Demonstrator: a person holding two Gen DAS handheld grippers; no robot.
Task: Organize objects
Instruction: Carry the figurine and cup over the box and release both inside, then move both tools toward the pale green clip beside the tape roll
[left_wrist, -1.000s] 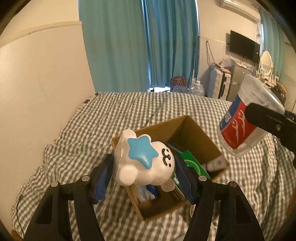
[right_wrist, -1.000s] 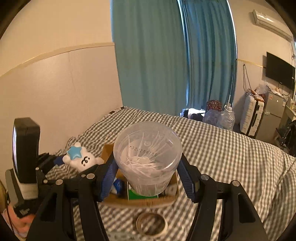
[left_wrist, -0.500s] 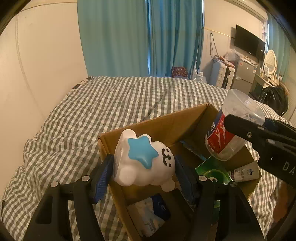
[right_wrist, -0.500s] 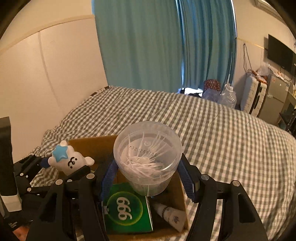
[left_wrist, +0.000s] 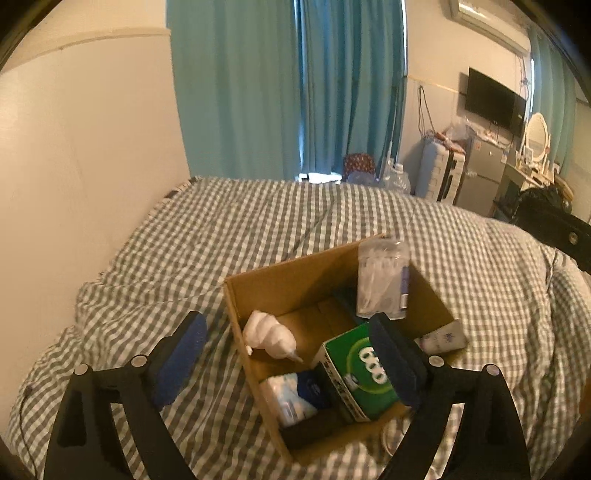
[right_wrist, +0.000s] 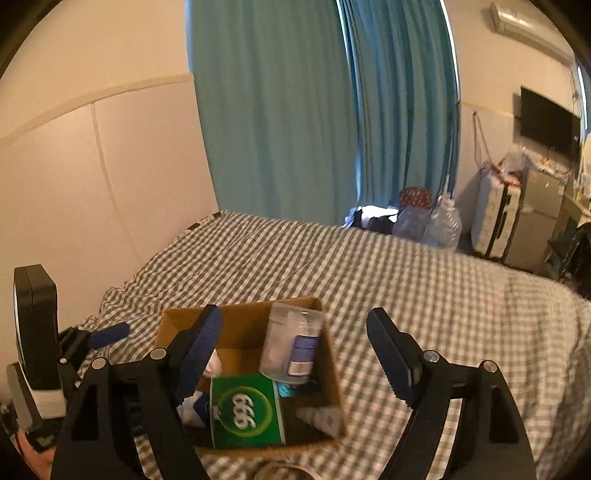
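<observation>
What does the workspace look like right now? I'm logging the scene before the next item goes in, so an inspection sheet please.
Surface: bed with grey checked cover, rumpled at the near left.
Job's things: open cardboard box holding a white toy figure, clear plastic jar, green box marked 666, blue-white packet and small white tube.
Clutter: tape roll in front of the box.
Grippers: left gripper and right gripper jaws opening, nothing held.
Cables: cords hang on the far wall.
Surroundings: teal curtains, wall TV, suitcase.
</observation>
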